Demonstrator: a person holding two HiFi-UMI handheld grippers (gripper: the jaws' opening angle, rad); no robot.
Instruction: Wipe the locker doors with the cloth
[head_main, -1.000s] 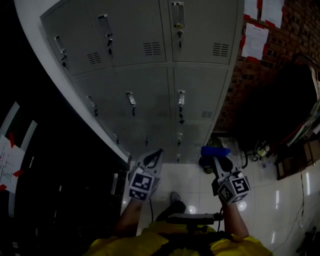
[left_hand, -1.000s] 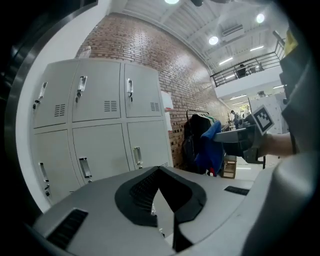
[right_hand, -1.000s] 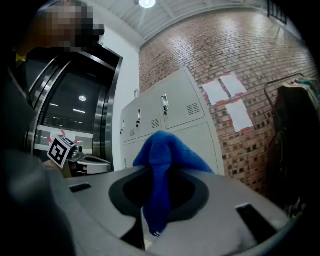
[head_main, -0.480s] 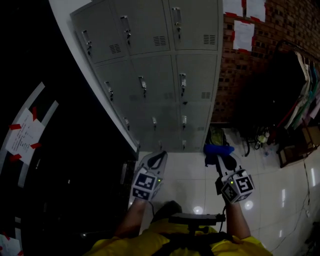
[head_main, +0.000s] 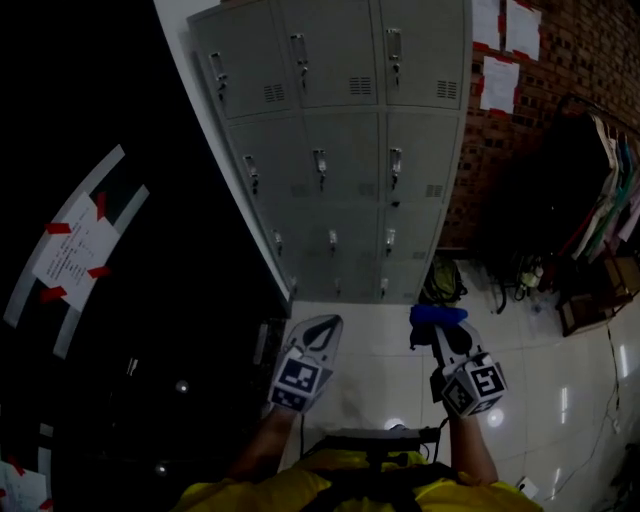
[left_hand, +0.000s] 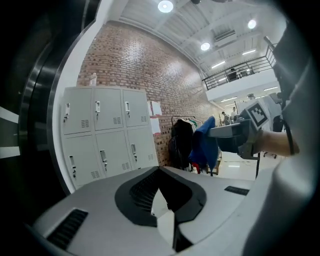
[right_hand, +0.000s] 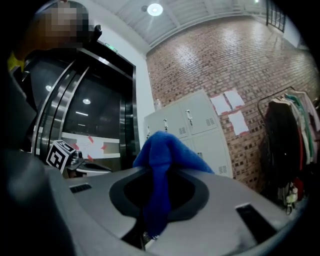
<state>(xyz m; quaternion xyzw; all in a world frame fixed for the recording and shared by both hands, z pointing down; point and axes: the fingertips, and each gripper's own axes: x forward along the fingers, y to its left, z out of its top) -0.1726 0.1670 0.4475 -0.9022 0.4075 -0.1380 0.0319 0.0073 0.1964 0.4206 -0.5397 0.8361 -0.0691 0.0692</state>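
Cloth, blue, is bunched and clamped in the jaws of the right gripper, held low over the floor and well apart from the lockers. The right gripper view shows the cloth draped over the jaw tips with a tail hanging down between them. The left gripper has its jaws together on nothing, and the left gripper view confirms this, with only lockers and room beyond.

Progress: by my read, no wiping is under way. The cloth touches no door, and both grippers hang in front of the person, short of the locker front. No door looks wet or streaked, but the head view is too dark to say whether any has been wiped. All doors are shut. What is left looks like the approach, then the wiping itself.

Room: the floor between person and lockers is bare, so the approach is open. On the left the locker block ends at a white edge against a dark wall. On the right it butts a brick wall, with a bag at its foot just beside the lowest right door. A clothes rack stands further right, clear of the doors. Handles stick out of each door and would likely snag the cloth, so wipe round them.
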